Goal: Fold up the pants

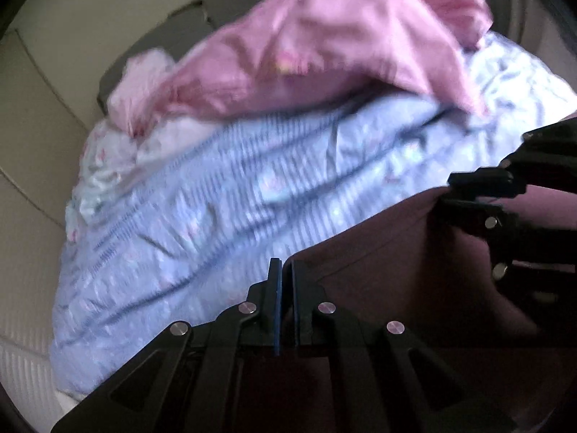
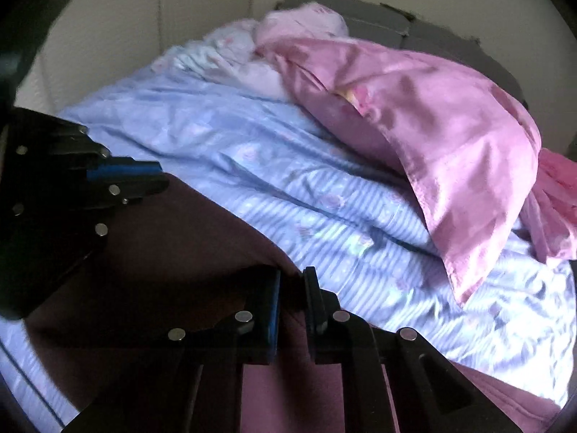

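Both of your hand-held grippers, left [image 1: 286, 274] and right [image 2: 291, 281], were clamped on the maroon pants [image 1: 378, 281] over the blue striped bedding [image 1: 216, 198].

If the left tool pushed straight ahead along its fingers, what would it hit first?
Most likely the blue striped bedding, just past the edge of the maroon pants that the left tool grips; the pink pillow lies further back. Depth is uncertain.

Soft daylight is falling on the far bedding, giving the pink sheet [image 2: 450, 137] a sheen. The near dark fabric [image 1: 396, 270] is sitting in deep shadow. Motion blur is smearing both views, and the fisheye is bending edges and darkening corners.
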`<action>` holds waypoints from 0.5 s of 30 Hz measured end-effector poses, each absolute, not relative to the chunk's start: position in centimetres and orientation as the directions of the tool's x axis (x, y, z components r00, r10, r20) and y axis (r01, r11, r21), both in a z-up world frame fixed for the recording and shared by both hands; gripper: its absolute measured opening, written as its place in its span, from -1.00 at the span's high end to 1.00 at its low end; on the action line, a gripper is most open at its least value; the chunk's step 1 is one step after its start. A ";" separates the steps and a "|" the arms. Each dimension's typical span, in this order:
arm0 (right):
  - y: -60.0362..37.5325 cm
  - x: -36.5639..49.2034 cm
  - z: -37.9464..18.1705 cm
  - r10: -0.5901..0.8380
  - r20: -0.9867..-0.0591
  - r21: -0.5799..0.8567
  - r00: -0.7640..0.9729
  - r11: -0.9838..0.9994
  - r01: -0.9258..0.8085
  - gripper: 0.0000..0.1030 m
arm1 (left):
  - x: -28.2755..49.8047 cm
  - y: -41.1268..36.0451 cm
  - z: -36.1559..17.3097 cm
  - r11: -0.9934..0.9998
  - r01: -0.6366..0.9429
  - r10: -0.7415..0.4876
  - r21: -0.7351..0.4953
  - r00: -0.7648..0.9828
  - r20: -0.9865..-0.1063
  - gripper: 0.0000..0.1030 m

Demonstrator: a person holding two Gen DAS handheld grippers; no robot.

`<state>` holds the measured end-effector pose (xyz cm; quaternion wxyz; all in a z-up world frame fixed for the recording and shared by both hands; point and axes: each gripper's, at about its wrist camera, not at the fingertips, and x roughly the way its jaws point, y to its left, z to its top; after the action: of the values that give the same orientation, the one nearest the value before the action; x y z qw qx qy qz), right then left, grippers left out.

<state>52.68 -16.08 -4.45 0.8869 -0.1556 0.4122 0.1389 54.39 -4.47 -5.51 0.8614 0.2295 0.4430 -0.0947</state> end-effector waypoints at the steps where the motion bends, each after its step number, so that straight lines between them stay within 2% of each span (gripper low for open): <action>1: -15.7 53.1 -5.1 0.081 -0.782 -0.189 0.618 0.915 -0.358 0.73 | 54.7 -4.4 -6.3 0.885 0.356 0.048 0.299 0.571 -0.820 0.80; 3: -15.6 53.8 -6.6 0.050 -0.809 -0.181 0.586 0.927 -0.328 0.63 | 54.6 -4.1 -6.8 0.891 0.346 0.055 0.293 0.559 -0.827 0.70; 4: -15.5 53.8 -7.1 0.037 -0.817 -0.191 0.576 0.924 -0.330 0.48 | 54.2 -3.8 -6.3 0.894 0.340 0.050 0.291 0.569 -0.821 0.58; 5: -15.3 53.7 -7.3 0.011 -0.813 -0.220 0.582 0.920 -0.325 0.33 | 53.9 -3.4 -5.7 0.898 0.335 0.045 0.285 0.574 -0.818 0.36; 6: -15.2 53.2 -7.0 0.000 -0.798 -0.243 0.602 0.915 -0.322 0.24 | 53.5 -2.7 -4.7 0.909 0.323 0.029 0.265 0.584 -0.811 0.24; 7: -15.2 52.9 -6.6 -0.004 -0.787 -0.257 0.617 0.911 -0.323 0.02 | 53.0 -1.7 -3.3 0.920 0.311 0.007 0.238 0.595 -0.804 -0.01; 8: -15.5 52.4 -5.8 -0.007 -0.771 -0.268 0.637 0.911 -0.315 -0.10 | 52.5 -0.9 -2.3 0.927 0.306 -0.013 0.216 0.603 -0.797 -0.11; 9: -15.8 52.1 -5.3 0.005 -0.764 -0.258 0.645 0.915 -0.312 -0.11 | 51.7 0.2 -0.9 0.933 0.309 -0.048 0.185 0.616 -0.786 -0.13; 11: -16.3 51.2 -3.6 0.046 -0.754 -0.216 0.656 0.925 -0.313 -0.11 | 49.6 2.2 1.6 0.936 0.309 -0.076 0.167 0.643 -0.762 -0.38; 15: -16.3 48.4 -0.3 0.128 -0.723 -0.140 0.679 0.935 -0.325 -0.20 | 46.0 6.9 3.5 0.933 0.301 -0.053 0.196 0.654 -0.755 -0.40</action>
<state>48.39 -16.33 -0.31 0.9071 -0.1295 0.3807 0.1247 46.05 6.87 3.49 0.8962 0.1538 0.4041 -0.0988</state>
